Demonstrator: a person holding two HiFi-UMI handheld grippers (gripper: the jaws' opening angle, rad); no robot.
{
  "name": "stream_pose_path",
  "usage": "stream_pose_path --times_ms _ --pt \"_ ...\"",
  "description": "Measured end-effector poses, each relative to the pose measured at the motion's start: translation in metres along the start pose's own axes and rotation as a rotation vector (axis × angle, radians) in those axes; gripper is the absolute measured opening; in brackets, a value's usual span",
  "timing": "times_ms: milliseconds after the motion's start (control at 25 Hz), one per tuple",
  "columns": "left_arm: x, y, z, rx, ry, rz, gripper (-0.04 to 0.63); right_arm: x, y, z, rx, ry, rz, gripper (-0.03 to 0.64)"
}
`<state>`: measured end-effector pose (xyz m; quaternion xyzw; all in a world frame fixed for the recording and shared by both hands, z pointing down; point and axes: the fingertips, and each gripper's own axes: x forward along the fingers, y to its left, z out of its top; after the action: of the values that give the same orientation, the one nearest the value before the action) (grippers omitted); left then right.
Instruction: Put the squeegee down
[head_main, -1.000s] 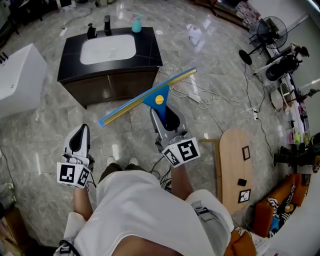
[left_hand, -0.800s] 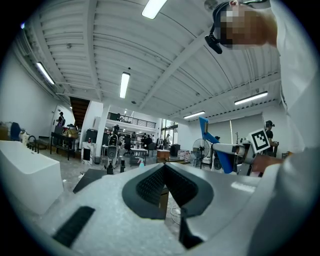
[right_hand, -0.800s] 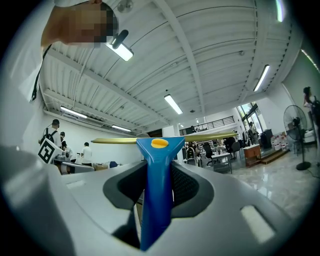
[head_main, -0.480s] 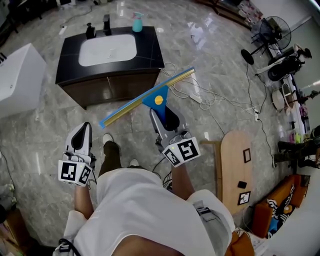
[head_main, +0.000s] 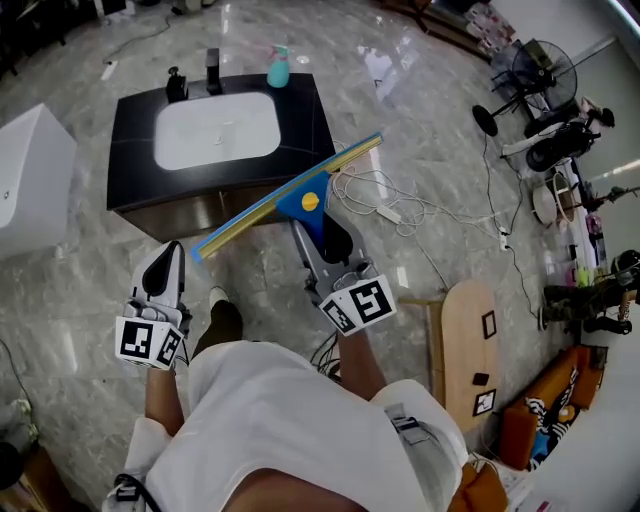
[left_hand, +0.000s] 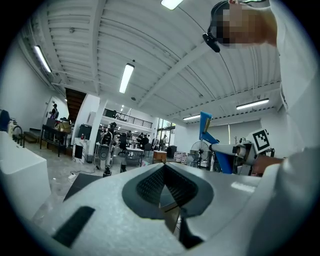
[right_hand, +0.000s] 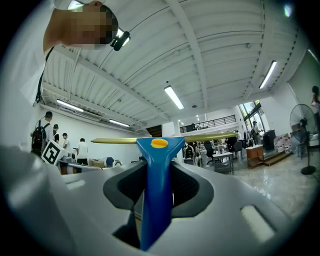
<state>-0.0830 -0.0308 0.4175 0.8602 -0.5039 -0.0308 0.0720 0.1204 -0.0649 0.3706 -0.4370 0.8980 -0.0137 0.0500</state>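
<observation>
The black vanity counter with a white basin (head_main: 305, 110) sits ahead. Over its front edge hangs the long blue-handled, yellow-bladed squeegee (head_main: 285, 198), pinched by the right gripper (head_main: 322, 232). The left gripper (head_main: 160, 272) is pressed together, empty. Released off-centre, the blade may overhang and tip off.

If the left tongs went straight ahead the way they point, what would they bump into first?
Probably the black sink cabinet, right ahead of the left tongs. Height is hard to judge from above, so they might skim over its top instead.
</observation>
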Motion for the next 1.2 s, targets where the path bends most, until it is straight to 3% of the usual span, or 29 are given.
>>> stream_pose_path --times_ms 400,640,880,1200 --pt "0.052 0.123 0.026 -0.029 -0.008 0.021 0.003 0.131 -0.002 -0.015 0.012 0.041 -0.006 0.147" --pt "0.075 0.145 0.024 -0.033 0.000 0.072 0.003 0.170 -0.018 -0.024 0.026 0.057 0.047 0.147" --pt "0.093 0.141 0.028 -0.023 0.002 0.125 0.003 0.199 -0.040 -0.041 0.049 0.095 0.116 0.147" --pt "0.087 0.162 0.020 -0.023 0.014 0.232 0.003 0.292 -0.020 -0.113 0.056 0.226 0.272 0.147"
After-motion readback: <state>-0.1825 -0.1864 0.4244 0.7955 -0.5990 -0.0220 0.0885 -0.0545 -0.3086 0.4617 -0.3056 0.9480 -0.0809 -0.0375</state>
